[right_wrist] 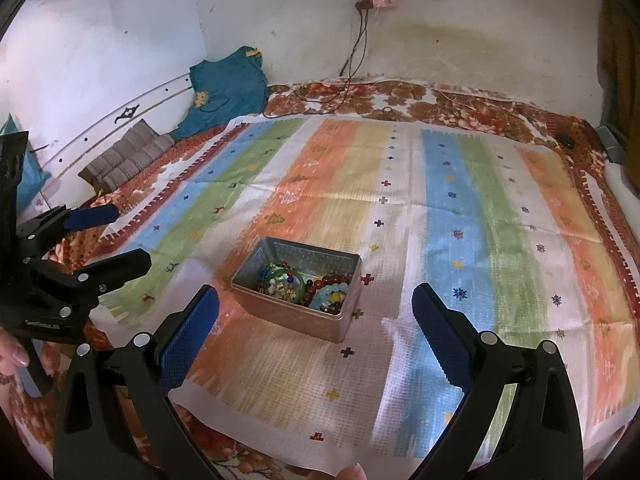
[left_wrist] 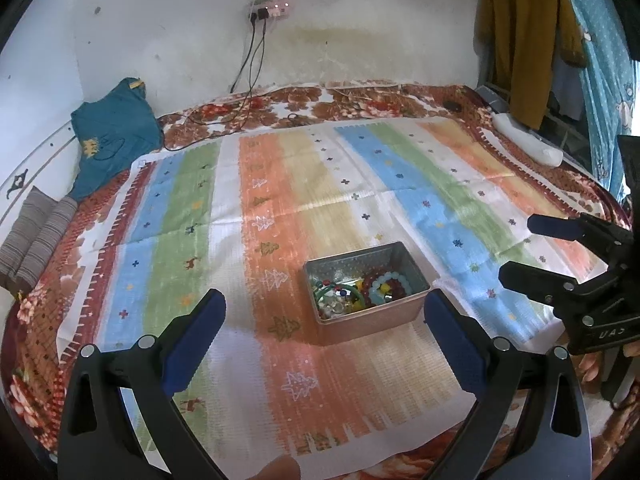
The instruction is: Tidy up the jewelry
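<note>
A bed covered by a red-brown floral blanket (left_wrist: 360, 100) carries everything. Spread flat across it lies a creased woven cloth in blue, green, orange and yellow stripes (left_wrist: 280, 184), dotted with small crosses and tree figures. On that cloth stands an open rectangular silver metal tin (left_wrist: 372, 320), filled with a tangle of coloured bead bracelets (left_wrist: 360, 286). At the head end, a teal garment (left_wrist: 114, 132) and a folded grey striped fabric (left_wrist: 36, 236) rest on the blanket, and black cables (left_wrist: 224, 120) trail across it.

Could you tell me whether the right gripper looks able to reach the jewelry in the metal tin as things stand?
Probably yes: the tin is lidless, the right gripper is open, nothing lies between.
</note>
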Demonstrator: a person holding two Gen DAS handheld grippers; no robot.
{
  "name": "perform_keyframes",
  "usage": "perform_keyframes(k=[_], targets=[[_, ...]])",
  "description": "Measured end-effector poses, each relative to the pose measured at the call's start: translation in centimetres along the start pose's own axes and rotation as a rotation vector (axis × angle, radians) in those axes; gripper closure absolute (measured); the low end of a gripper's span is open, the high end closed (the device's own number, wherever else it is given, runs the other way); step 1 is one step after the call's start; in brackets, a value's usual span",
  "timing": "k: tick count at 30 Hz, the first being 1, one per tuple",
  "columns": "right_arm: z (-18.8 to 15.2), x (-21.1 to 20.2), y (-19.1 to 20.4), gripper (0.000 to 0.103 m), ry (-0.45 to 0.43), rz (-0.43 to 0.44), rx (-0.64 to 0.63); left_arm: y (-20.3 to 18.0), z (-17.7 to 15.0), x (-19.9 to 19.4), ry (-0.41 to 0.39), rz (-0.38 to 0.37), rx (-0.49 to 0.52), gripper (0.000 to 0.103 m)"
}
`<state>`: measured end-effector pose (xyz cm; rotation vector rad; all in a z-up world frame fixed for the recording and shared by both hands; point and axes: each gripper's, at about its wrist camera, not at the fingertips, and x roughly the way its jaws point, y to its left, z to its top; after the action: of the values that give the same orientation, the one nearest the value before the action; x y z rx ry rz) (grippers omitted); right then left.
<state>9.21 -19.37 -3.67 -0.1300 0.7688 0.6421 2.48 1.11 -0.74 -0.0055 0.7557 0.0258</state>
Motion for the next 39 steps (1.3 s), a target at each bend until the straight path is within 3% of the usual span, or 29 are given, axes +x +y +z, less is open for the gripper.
perform_keyframes(k=[13,39], targets=[[-0.2,-0.8,0.4,0.005,-0.031,-0.004,-0.012,-0.9,-0.7,-1.2,-0.051,0.024,0.02,0.006],[-0.6,-1.0,0.7,0.005,-0.038,-0.001,-0.014,-1.3,-1.0,-1.2,-0.052,-0.003,0.025,0.006]])
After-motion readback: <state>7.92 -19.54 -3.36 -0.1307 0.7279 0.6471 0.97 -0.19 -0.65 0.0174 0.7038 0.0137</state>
